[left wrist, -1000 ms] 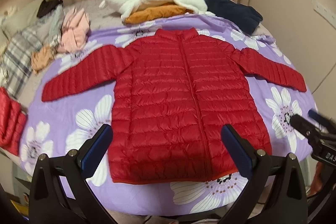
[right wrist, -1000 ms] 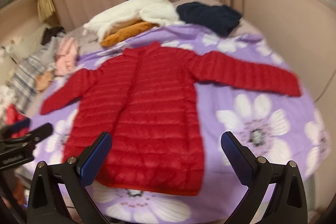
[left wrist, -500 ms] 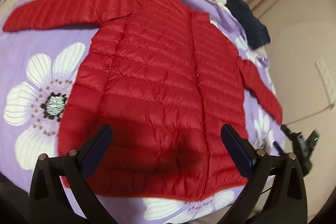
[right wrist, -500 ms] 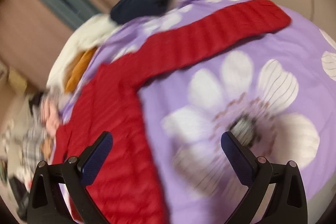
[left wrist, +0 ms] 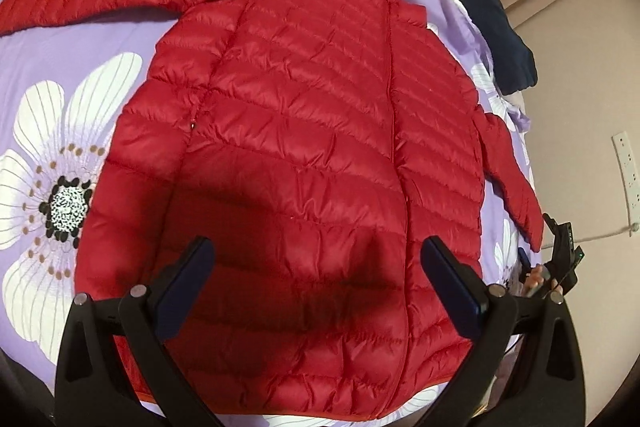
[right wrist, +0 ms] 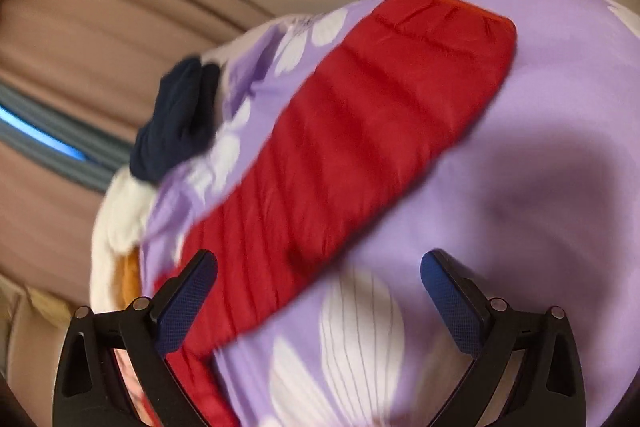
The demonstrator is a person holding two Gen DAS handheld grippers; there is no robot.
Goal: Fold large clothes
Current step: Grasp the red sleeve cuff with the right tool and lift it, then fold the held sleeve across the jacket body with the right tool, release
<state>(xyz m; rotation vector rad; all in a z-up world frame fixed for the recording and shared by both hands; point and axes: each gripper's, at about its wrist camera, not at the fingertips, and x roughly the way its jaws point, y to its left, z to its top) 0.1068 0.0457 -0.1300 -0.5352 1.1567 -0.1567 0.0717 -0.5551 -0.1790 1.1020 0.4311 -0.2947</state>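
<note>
Hand-held gripper, right (right wrist: 318, 285), wide over the sleeve (right wrist: 360, 147); left (left wrist: 318, 281) wide above jacket (left wrist: 304, 131) bc we start folding.

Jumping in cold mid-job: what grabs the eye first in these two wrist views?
The red puffer jacket dominates, spread flat and zipped on the purple flowered sheet, with the open left gripper over its lower body. In the right wrist view, one red sleeve stretches diagonally ahead of the open right gripper. A navy garment sits beyond it.
</note>
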